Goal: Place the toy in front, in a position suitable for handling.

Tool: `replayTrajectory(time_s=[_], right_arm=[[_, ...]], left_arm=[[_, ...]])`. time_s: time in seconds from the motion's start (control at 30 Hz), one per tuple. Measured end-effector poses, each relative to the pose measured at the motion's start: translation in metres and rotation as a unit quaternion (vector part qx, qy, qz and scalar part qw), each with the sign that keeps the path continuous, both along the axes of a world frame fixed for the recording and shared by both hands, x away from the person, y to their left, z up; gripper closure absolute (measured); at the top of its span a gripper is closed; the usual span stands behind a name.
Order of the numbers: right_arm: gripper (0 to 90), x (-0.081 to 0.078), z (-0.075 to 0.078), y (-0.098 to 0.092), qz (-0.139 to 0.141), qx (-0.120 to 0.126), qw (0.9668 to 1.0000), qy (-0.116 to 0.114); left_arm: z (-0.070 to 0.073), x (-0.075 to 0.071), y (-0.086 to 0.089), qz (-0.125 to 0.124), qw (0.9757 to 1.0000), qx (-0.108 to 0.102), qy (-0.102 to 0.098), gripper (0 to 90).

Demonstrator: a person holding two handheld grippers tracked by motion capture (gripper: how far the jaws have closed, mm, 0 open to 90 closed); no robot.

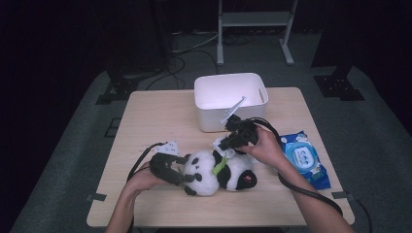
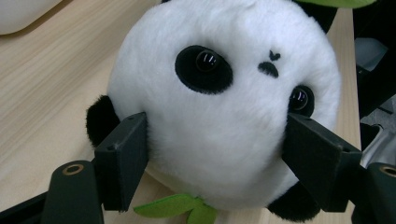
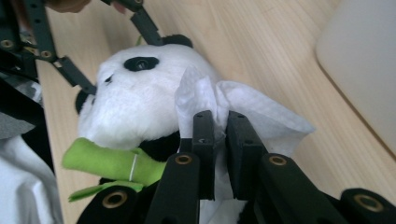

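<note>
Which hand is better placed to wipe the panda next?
Right. The right gripper already pinches the wet wipe beside the plush panda, while the left gripper clamps its head to steady it.
</note>
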State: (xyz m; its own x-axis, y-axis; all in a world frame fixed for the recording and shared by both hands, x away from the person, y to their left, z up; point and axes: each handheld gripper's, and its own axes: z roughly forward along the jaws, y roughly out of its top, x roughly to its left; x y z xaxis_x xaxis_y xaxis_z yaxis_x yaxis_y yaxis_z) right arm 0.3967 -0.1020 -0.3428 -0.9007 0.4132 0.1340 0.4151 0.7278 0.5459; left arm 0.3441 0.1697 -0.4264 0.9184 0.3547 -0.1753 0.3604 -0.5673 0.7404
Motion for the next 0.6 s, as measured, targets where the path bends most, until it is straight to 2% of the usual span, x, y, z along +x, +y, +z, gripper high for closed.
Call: replayTrajectory(time_s=[0.1, 0.3, 0.4, 0.47, 0.57, 0.6], right_arm=[[81.8, 0.004, 0.0, 0.001, -0.003, -0.005, 1.0, -0.001], [81.8, 0.004, -0.004, -0.013, -0.014, -0.002, 0.9998, 0.014], [82.0, 0.001, -0.007, -0.024, -0.021, -0.017, 0.9995, 0.016], [82.2, -0.002, -0.012, -0.035, -0.027, -0.013, 0.9992, 0.025], [82.2, -0.006, -0.013, -0.043, -0.03, -0.007, 0.9992, 0.025], [82.2, -0.007, -0.013, -0.045, -0.031, -0.005, 0.9992, 0.025]], left_arm=[[0.0, 0.0, 0.0, -0.002, 1.0, 0.001, 0.0, 24.0], [0.003, 0.0, -0.001, -0.005, 0.9999, 0.008, -0.004, 23.4], [0.005, 0.0, 0.001, -0.005, 0.9999, 0.011, -0.003, 21.9], [0.005, 0.0, 0.002, -0.004, 0.9999, 0.009, 0.002, 19.7], [0.003, 0.001, 0.004, 0.005, 0.9998, 0.016, 0.007, 17.0], [-0.001, 0.001, 0.004, 0.003, 0.9997, 0.015, 0.019, 17.0]])
